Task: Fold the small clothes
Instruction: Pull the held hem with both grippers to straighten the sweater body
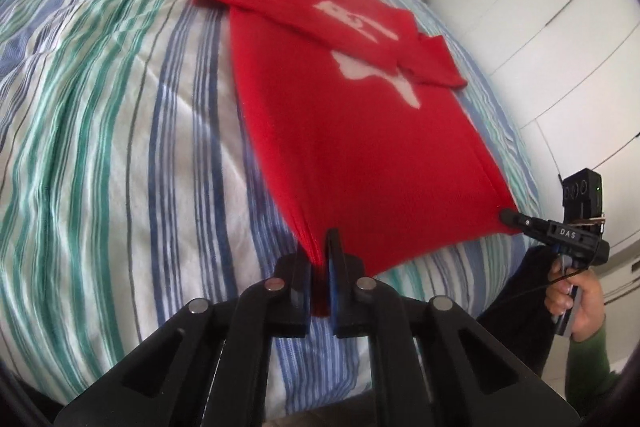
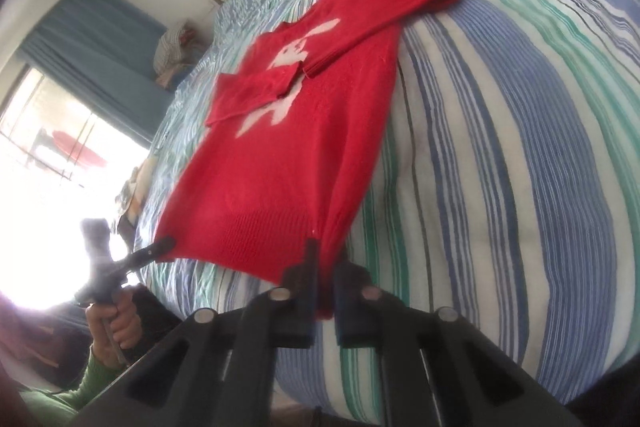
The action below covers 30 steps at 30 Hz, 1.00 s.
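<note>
A small red sweater (image 1: pixel 340 115) with a white animal figure lies flat on the striped bed, both sleeves folded across its chest. My left gripper (image 1: pixel 322 251) is shut on the near left corner of its hem, red knit pinched between the pads. At the other hem corner my right gripper (image 1: pixel 506 215) bites the cloth, held by a hand in a green sleeve. In the right wrist view the red sweater (image 2: pixel 296 147) runs away from my right gripper (image 2: pixel 326 267), which is shut on the hem corner. The left gripper (image 2: pixel 166 243) clamps the opposite corner there.
The bed is covered by a duvet (image 1: pixel 120 147) striped in blue, green and white. White wardrobe doors (image 1: pixel 560 7) stand past the bed's right side. In the right wrist view a bright window (image 2: pixel 48 147) with a blue curtain and a pile of clothes (image 2: pixel 172 51) lie beyond the bed.
</note>
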Each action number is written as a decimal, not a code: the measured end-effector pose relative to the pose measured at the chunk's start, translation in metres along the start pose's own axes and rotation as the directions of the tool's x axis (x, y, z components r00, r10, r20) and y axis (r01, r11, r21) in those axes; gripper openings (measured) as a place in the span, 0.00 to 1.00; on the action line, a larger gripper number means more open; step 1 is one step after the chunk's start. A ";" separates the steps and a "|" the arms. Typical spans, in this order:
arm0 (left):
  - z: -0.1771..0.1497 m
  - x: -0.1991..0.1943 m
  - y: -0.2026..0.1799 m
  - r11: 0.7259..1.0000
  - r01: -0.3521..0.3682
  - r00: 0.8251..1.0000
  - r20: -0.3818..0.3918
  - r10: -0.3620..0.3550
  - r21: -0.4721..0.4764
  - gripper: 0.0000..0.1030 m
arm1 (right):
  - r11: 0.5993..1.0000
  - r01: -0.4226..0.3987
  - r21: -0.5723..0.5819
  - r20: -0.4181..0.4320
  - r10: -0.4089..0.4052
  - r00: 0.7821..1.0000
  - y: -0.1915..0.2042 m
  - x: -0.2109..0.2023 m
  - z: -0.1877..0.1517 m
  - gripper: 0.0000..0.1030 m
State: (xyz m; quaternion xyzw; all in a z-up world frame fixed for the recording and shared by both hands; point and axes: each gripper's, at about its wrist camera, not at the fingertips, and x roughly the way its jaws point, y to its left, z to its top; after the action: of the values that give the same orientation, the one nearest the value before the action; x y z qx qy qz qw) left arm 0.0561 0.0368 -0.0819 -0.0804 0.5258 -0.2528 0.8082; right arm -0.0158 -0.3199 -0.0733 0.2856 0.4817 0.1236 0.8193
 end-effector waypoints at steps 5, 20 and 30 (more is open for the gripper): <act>-0.013 0.013 0.003 0.998 -0.069 0.998 -0.013 0.069 -0.010 0.04 | 0.994 0.095 0.043 -0.062 -0.093 0.994 -0.020 0.034 -0.013 0.05; -0.023 0.024 0.003 0.990 -0.131 0.991 0.020 0.132 -0.042 0.04 | 0.988 0.144 0.053 -0.021 -0.143 0.990 -0.026 0.036 -0.026 0.04; -0.025 0.024 -0.015 0.980 -0.200 0.980 0.017 0.201 -0.006 0.39 | 0.979 0.202 -0.023 0.059 -0.201 0.978 -0.010 0.031 -0.039 0.15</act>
State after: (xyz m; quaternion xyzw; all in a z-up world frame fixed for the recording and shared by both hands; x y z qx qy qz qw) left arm 0.0367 0.0158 -0.1065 -0.0310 0.5245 -0.1682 0.8340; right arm -0.0342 -0.3002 -0.1159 0.2266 0.4829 0.0388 0.8450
